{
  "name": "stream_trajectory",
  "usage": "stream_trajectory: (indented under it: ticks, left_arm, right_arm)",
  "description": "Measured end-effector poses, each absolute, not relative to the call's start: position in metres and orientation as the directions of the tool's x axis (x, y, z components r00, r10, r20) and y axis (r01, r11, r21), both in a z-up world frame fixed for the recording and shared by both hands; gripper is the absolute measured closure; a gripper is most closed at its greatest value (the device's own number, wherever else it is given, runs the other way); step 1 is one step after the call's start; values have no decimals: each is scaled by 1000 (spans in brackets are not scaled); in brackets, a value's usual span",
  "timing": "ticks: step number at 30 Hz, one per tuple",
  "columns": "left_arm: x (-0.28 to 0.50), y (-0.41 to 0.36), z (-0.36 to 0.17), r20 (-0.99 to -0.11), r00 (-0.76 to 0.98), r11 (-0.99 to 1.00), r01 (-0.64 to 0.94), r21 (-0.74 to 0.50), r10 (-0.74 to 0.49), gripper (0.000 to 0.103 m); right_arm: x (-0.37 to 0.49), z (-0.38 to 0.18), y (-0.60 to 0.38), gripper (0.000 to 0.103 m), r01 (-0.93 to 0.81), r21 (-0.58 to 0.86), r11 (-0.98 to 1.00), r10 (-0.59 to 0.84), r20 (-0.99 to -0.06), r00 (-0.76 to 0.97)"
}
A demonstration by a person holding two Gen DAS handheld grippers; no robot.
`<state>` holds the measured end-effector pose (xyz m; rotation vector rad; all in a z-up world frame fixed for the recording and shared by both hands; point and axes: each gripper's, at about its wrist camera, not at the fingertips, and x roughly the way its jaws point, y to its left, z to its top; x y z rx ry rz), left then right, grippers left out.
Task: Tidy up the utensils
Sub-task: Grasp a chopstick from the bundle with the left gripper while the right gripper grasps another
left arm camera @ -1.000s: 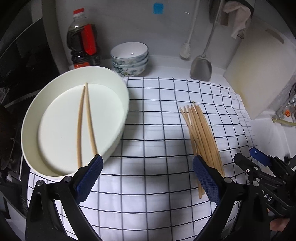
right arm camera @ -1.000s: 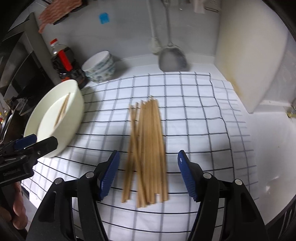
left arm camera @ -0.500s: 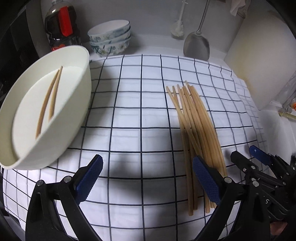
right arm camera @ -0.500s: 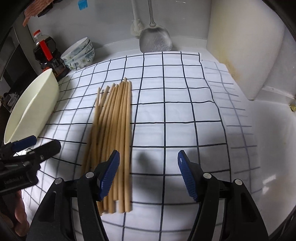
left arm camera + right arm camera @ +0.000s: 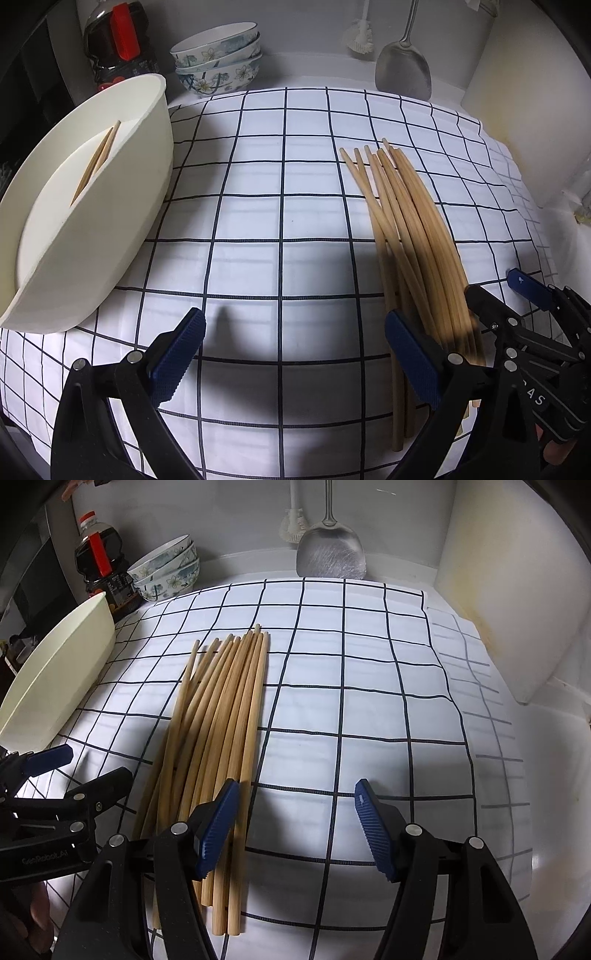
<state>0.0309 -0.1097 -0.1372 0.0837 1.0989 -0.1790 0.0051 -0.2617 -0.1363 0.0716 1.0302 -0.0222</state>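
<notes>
A: Left gripper (image 5: pixel 293 354), blue ribbed pads (image 5: pixel 177 360) spread wide, nothing between, only bare black-grid white cloth (image 5: pixel 280 206). Right gripper (image 5: pixel 293 827) likewise parted and empty, left pad (image 5: pixel 218 825) over the near ends of the bundle.

B: Task item?

A: Loose bundle of pale round wooden chopsticks (image 5: pixel 221 716), flat on the cloth, fanned at the far tips, sitting between the two grippers. Two more already inside the cream oval plastic basin (image 5: pixel 110 206) at far left.

B: Handling?

A: Probably light, stiff, smooth, prone to roll and scatter. Best pinched across the shaft near mid-length, one or two from the edge of the pile, not the whole stack.

B: Farther back?

A: Stacked floral bowls (image 5: pixel 218 55), dark sauce bottle with red handle (image 5: pixel 118 40), steel spatula (image 5: pixel 330 557), all against the wall.

B: Versus a second back?

A: Both grippers lower and closer to the cloth; basin now seen edge-on; chopsticks off to the side of each gripper. Jaw gaps unchanged.
</notes>
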Motion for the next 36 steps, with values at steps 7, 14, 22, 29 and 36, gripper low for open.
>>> stream_trajectory:
  ticks: [7, 14, 22, 29, 36]
  left_arm:
    - [33, -113, -138, -893, 440, 982, 190, -15, -99, 7]
    - [35, -117, -139, -894, 437, 980, 199, -14, -101, 7]
    - [38, -124, -142, -889, 445, 979, 205, -13, -105, 7]
    - [41, -131, -148, -894, 439, 978, 209, 1, -93, 7]
    - [48, -134, -150, -881, 463, 979, 203, 3, -93, 20]
  right_arm:
    - [3, -135, -258, 41, 23, 0, 1000, -12, -856, 518]
    - [1, -139, -260, 41, 19, -26, 999, -33, -857, 514]
    - [5, -140, -274, 41, 56, -6, 998, -35, -851, 524]
    - [7, -141, -280, 41, 61, -5, 998, -37, -845, 534]
    - [18, -141, -276, 51, 46, -14, 999, -37, -829, 558]
